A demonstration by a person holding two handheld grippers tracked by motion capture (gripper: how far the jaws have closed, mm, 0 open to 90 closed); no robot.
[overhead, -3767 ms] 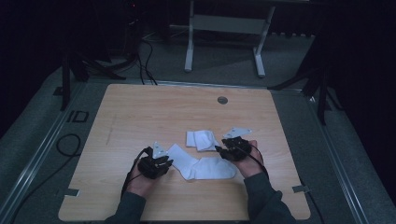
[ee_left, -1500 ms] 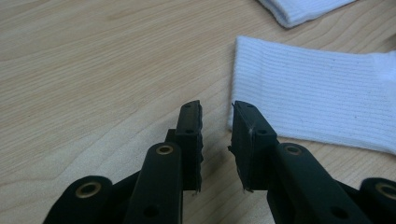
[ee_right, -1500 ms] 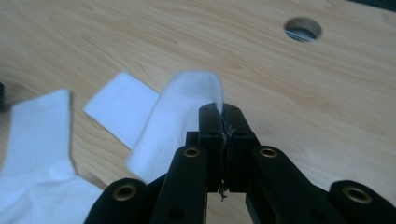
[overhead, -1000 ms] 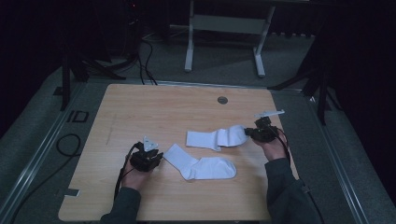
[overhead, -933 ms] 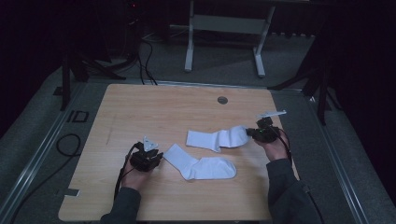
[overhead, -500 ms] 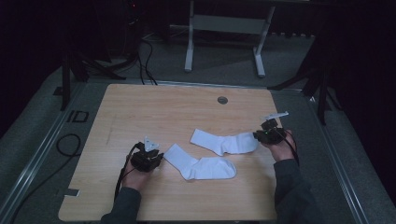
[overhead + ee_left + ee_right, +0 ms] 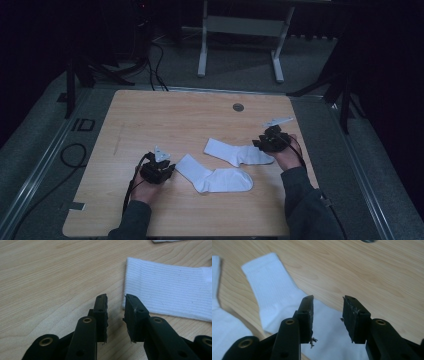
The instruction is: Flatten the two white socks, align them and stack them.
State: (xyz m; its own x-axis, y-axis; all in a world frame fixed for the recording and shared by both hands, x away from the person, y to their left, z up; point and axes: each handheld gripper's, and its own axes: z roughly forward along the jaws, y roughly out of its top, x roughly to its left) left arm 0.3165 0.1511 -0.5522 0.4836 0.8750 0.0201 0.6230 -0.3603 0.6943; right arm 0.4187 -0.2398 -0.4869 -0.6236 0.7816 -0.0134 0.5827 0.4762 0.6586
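Beside the table's (image 7: pixel 150 115) grommet-side edge, we have dragged the far sock (image 7: pixel 235 152) rightward, flat and apart from the near sock (image 7: pixel 215 177), and both our right gripper (image 7: pixel 270 141) and left gripper (image 7: pixel 157 170) stand parted, empty, so spreading seems done.

Dim room, light wooden table (image 7: pixel 165 115) with a round grommet (image 7: pixel 238 107), grey carpet floor (image 7: pixel 385 165), white desk frame (image 7: pixel 240 30) beyond, black cables (image 7: pixel 155 65) on the floor at left, dark stand legs (image 7: pixel 75 75) either side, metal rail (image 7: pixel 35 175) along the left.
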